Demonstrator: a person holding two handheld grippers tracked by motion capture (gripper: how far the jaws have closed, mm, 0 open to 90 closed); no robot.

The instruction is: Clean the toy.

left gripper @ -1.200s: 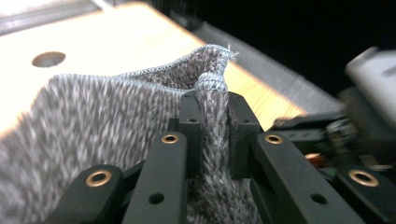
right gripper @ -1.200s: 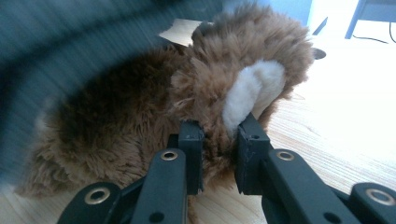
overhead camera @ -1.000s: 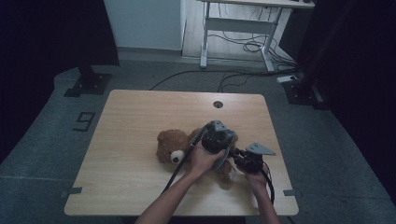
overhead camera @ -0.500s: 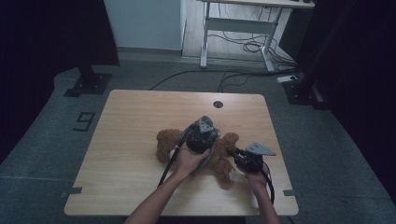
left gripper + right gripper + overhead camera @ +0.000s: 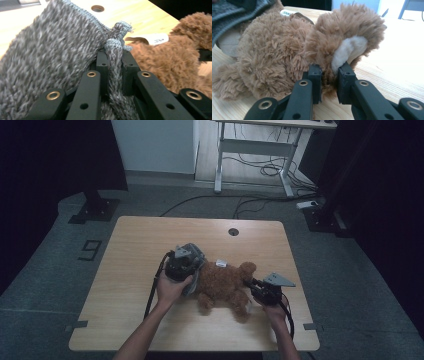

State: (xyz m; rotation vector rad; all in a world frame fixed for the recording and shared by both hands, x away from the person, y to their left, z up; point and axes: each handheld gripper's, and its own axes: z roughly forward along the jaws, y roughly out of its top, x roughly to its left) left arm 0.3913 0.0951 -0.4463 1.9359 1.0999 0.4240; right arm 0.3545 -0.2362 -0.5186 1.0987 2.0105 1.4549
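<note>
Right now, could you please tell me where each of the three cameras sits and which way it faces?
High view: fixed above the person's side, looking forward and down on the pale wooden table; both forearms, left gripper and right gripper show.
Left gripper view: rides the left gripper, looking along black jaws pinching grey knitted fabric.
Right gripper view: rides the right gripper, jaws closed on the fluffy brown teddy bear.
All share the bear and the fabric.
</note>
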